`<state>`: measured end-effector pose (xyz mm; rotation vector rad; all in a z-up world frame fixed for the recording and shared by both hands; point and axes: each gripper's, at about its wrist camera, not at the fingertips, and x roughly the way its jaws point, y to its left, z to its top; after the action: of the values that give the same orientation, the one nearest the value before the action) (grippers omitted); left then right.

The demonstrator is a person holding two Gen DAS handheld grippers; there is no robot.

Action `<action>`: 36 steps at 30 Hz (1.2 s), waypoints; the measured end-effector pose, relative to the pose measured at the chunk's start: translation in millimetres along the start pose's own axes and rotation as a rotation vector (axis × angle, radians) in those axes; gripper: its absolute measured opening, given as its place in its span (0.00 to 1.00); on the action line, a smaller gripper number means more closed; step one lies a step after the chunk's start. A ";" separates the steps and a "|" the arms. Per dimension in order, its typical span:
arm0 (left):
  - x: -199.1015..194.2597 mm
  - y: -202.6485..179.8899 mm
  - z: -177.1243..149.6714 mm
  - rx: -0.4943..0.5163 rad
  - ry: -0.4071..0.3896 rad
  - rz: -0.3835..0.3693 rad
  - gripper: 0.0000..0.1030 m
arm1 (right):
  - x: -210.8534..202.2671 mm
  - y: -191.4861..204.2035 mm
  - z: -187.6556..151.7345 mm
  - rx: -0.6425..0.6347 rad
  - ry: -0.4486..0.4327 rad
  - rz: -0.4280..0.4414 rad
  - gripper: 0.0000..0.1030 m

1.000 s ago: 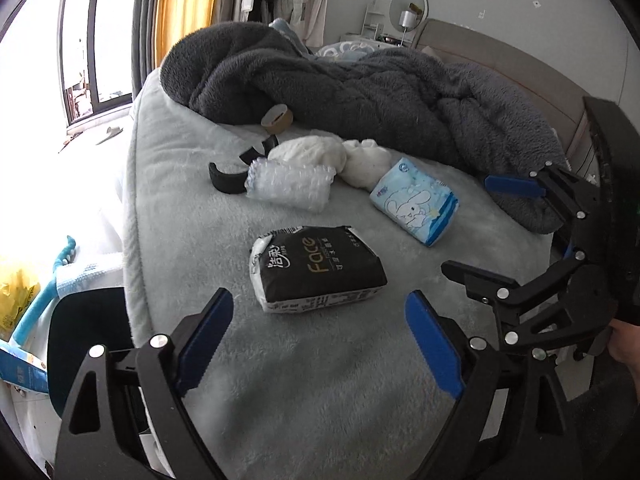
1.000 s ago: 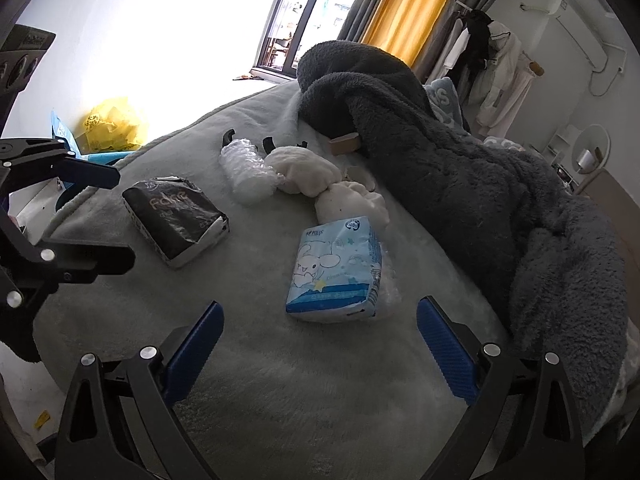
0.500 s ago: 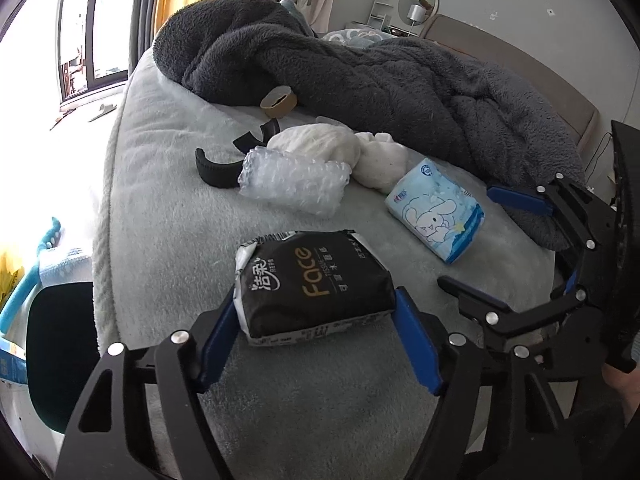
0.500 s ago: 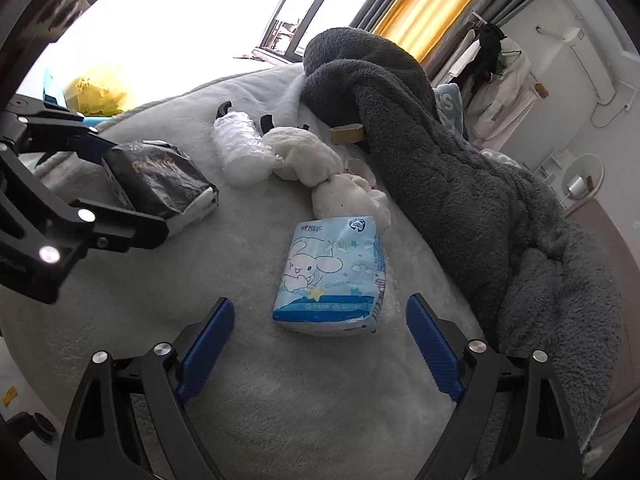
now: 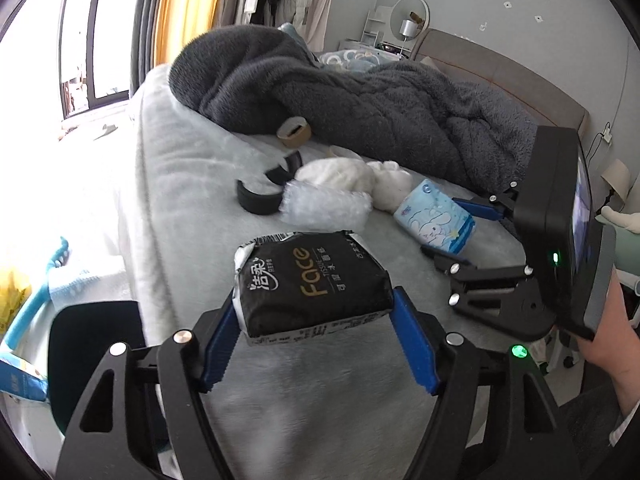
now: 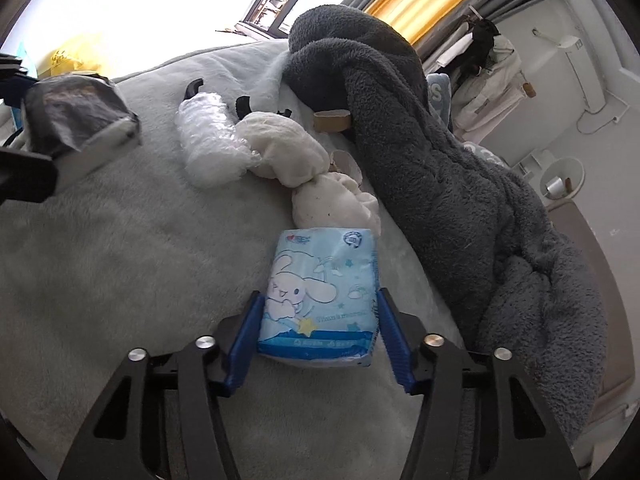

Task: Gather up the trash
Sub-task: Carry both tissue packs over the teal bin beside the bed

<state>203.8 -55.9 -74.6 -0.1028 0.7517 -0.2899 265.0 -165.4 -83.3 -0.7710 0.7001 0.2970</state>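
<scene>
My left gripper [image 5: 316, 332] is shut on a black tissue pack [image 5: 312, 280] marked "Face" and holds it lifted off the bed; the pack also shows in the right wrist view [image 6: 76, 116]. My right gripper [image 6: 318, 338] is shut on a light blue tissue pack [image 6: 324, 296] with a cartoon rabbit, which rests on the pale bed cover [image 6: 120, 248]; this pack also shows in the left wrist view [image 5: 436, 220]. On the bed beyond lie a bubble-wrap roll [image 6: 208, 140], a crumpled white cloth [image 6: 288, 148] and a brown tape roll [image 5: 294, 132].
A dark grey fleece blanket [image 6: 440, 160] is heaped along the far side of the bed. Curved black plastic pieces [image 5: 258, 200] lie beside the bubble wrap. A yellow bag [image 6: 66, 56] and a dark chair [image 5: 96, 344] stand off the bed's edge near the window.
Both grippers moved forward and closed. The left jaws shut on the black pack and raised it. The right jaws shut on the blue pack.
</scene>
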 end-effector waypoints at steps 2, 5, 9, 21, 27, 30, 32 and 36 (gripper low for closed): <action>-4.0 7.9 -0.3 -0.007 -0.006 0.007 0.72 | -1.5 -1.6 5.3 0.024 0.000 0.004 0.51; -8.5 20.0 -0.3 -0.025 -0.009 0.019 0.72 | -5.7 -5.8 14.5 0.072 -0.010 0.007 0.51; -15.7 33.8 -0.1 -0.016 -0.024 0.052 0.72 | -15.2 -17.1 28.3 0.192 -0.056 0.055 0.51; -26.7 93.5 -10.7 -0.059 -0.019 0.154 0.72 | -31.9 -17.8 76.4 0.496 -0.185 0.303 0.51; -26.5 129.0 -22.8 -0.098 0.024 0.223 0.72 | -32.1 8.8 102.7 0.549 -0.187 0.404 0.51; -23.9 147.7 -30.2 -0.128 0.062 0.243 0.72 | -34.4 26.9 118.8 0.539 -0.196 0.442 0.51; -23.0 160.4 -36.5 -0.149 0.088 0.250 0.72 | -35.5 39.0 127.7 0.536 -0.195 0.466 0.51; -19.7 179.5 -48.6 -0.173 0.135 0.265 0.72 | -36.1 61.2 142.1 0.546 -0.190 0.533 0.51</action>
<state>196.7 121.9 -132.0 -0.1459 0.9136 0.0217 274.9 -20.3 -19.4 -0.0236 0.7519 0.6211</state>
